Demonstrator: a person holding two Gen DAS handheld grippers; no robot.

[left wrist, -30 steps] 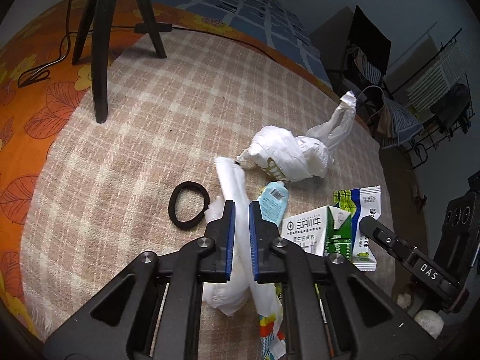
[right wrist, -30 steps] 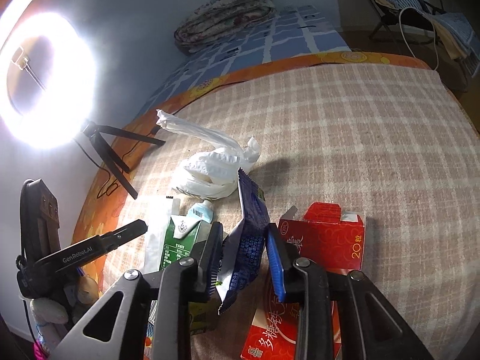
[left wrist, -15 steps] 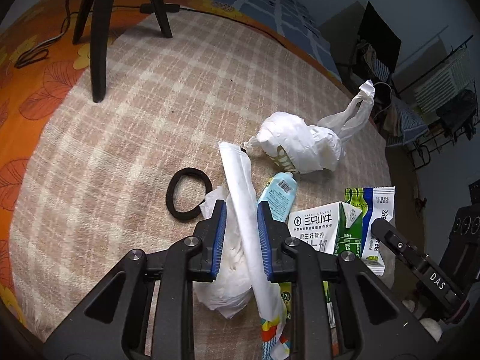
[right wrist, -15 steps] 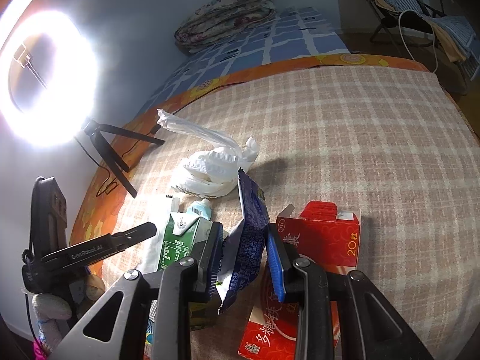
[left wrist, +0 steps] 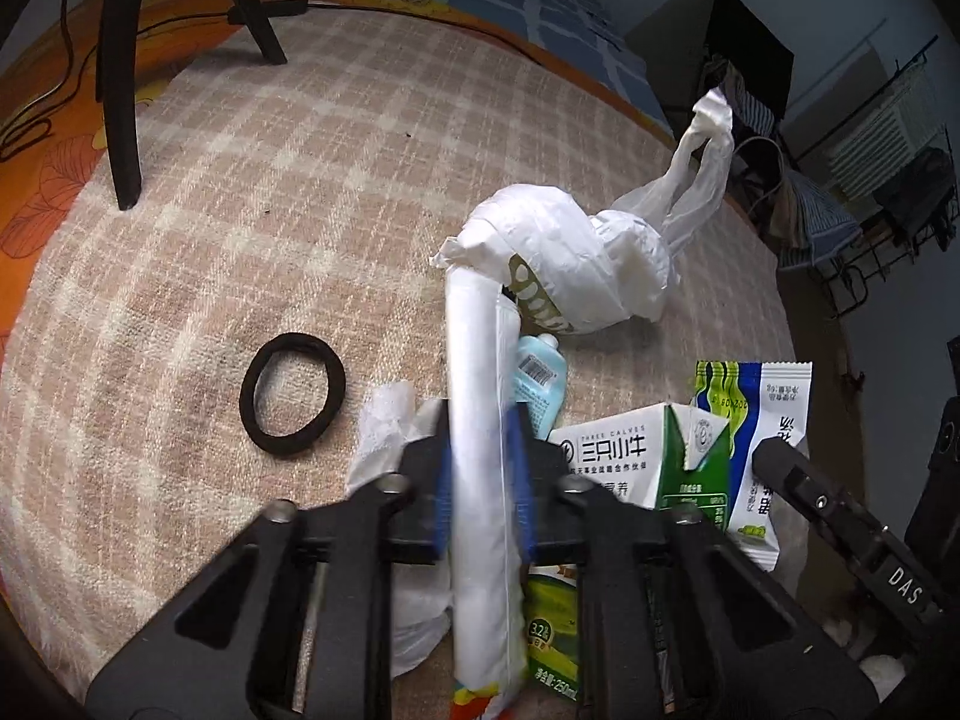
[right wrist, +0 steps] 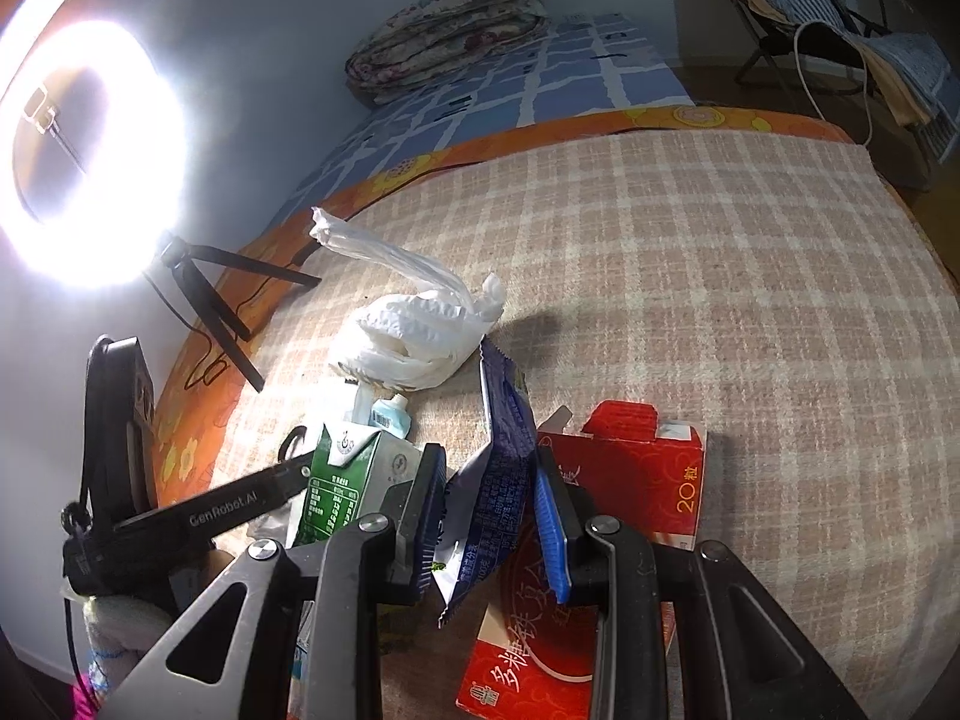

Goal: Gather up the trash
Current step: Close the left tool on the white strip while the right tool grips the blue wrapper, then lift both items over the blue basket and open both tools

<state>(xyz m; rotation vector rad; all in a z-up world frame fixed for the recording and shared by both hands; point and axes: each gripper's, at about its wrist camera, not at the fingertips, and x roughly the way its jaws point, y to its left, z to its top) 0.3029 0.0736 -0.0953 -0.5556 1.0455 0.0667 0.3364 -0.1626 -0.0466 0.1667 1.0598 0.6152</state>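
Note:
My left gripper (left wrist: 482, 468) has its jaws partly apart with a white plastic wrapper strip (left wrist: 477, 420) between them; the grip is loose and blurred. Below lie crumpled white plastic (left wrist: 384, 438), a blue tube (left wrist: 540, 378), a green-white milk carton (left wrist: 648, 462), a green-blue sachet (left wrist: 762, 420) and a knotted white bag (left wrist: 576, 258). My right gripper (right wrist: 489, 516) is shut on a blue snack wrapper (right wrist: 501, 468), held upright. A red box (right wrist: 630, 480) lies under it, with the milk carton (right wrist: 348, 480) to its left and the white bag (right wrist: 414, 336) beyond.
A black hair tie (left wrist: 292, 402) lies left of the pile on the checked blanket (left wrist: 288, 210). A tripod's legs (left wrist: 120, 72) stand at the far left. A ring light (right wrist: 90, 156) glares at the left of the right wrist view. The blanket's edge drops off at right.
My left gripper's jaws have widened around the white wrapper strip, and the view has moved forward toward the pile. My right gripper keeps hold of the blue wrapper, nearly still.

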